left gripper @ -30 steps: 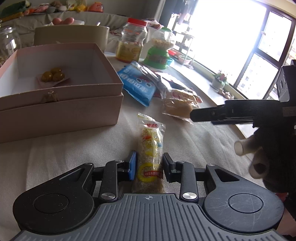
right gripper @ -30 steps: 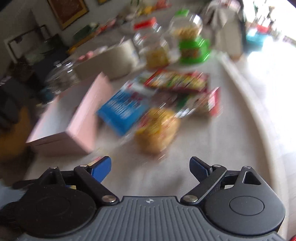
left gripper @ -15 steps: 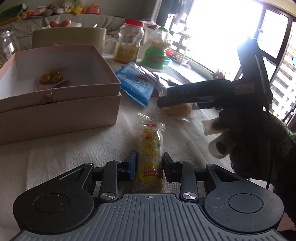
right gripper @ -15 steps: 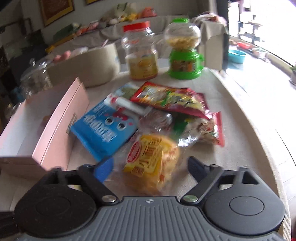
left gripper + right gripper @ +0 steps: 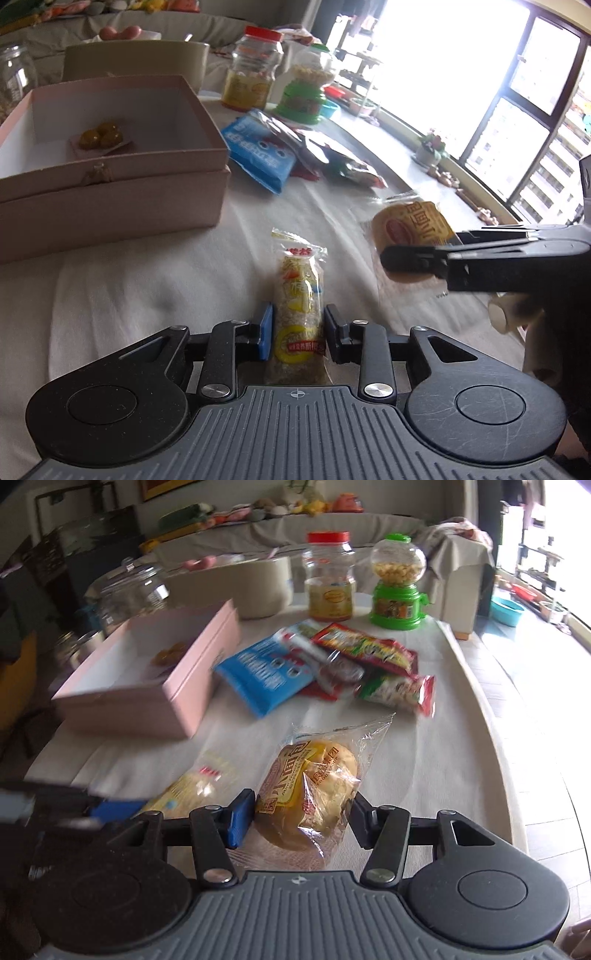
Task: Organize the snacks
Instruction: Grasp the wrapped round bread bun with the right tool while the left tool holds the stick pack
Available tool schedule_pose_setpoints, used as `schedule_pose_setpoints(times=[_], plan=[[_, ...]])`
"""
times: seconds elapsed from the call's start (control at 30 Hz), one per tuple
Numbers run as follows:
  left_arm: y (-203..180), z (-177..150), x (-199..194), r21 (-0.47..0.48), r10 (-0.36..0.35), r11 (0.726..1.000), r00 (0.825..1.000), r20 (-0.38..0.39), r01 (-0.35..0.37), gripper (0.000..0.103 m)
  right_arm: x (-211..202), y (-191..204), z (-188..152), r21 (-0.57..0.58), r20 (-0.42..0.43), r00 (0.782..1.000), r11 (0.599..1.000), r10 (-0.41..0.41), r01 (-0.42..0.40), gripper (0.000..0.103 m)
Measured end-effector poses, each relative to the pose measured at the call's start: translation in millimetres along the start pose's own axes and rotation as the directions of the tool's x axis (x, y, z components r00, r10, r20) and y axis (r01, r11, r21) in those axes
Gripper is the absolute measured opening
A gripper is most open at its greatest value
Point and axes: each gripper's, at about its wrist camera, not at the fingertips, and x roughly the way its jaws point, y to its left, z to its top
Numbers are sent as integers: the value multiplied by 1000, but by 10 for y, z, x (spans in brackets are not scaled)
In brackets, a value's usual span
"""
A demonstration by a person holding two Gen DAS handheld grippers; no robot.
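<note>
Now bun packet [image 5: 308,794] between closing right gripper [image 5: 301,821] fingers [image 5: 242,818] (pressed).

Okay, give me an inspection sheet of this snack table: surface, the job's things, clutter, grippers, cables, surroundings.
Surface: table under a pale cloth, wrinkled.
Job's things: open pink box holding one small snack; blue packet and red-green packets piled beside it; cereal bar; wrapped bun.
Clutter: red-lidded jar, green candy dispenser, glass jar, beige tub at the far edge.
Grippers: left gripper shut on the cereal bar, which lies on the cloth; right gripper closing, pads against the bun, which looks lifted off the cloth.
Cables: nothing seen.
Surroundings: covered sofa, bright windows.
</note>
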Motion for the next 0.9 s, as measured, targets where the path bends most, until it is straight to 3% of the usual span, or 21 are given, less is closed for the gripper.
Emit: schedule_pose_setpoints(times=[0.27, 0.4, 0.47, 0.57, 0.6, 0.67, 0.77, 0.83, 0.9], plan=[[-148, -276, -515, 39, -36, 999, 999, -3, 36, 34, -467, 155, -341, -104, -22, 995, 990, 95, -97, 54], [-99, -186, -927, 43, -11, 999, 997, 75, 8, 34, -752, 245, -297, -168, 47, 993, 981, 109, -100, 49], [-39, -38, -1151, 38, 18, 999, 987, 159, -24, 34, -905, 287, -187, -182, 114, 986, 978, 123, -101, 49], [56, 250, -1426, 28, 107, 992, 949, 296, -121, 34, -1088, 381, 76, -207, 227, 963, 973, 147, -100, 43], [107, 334, -1485, 8, 132, 990, 936, 326, -142, 34, -1118, 412, 158, -222, 254, 954, 970, 159, -102, 43], [189, 432, -1546, -40, 149, 989, 927, 344, -144, 34, -1115, 436, 278, -238, 275, 948, 967, 160, -95, 43], [217, 379, -1505, -50, 137, 991, 935, 326, -128, 34, -1056, 348, 289, -215, 252, 960, 974, 125, -70, 48], [212, 263, -1347, -58, 123, 992, 955, 271, -112, 34, -999, 263, 175, -200, 224, 970, 979, 95, -50, 66], [239, 120, -1136, -84, 101, 993, 974, 201, -86, 34, -906, 180, -4, -193, 188, 980, 981, 71, -34, 71]])
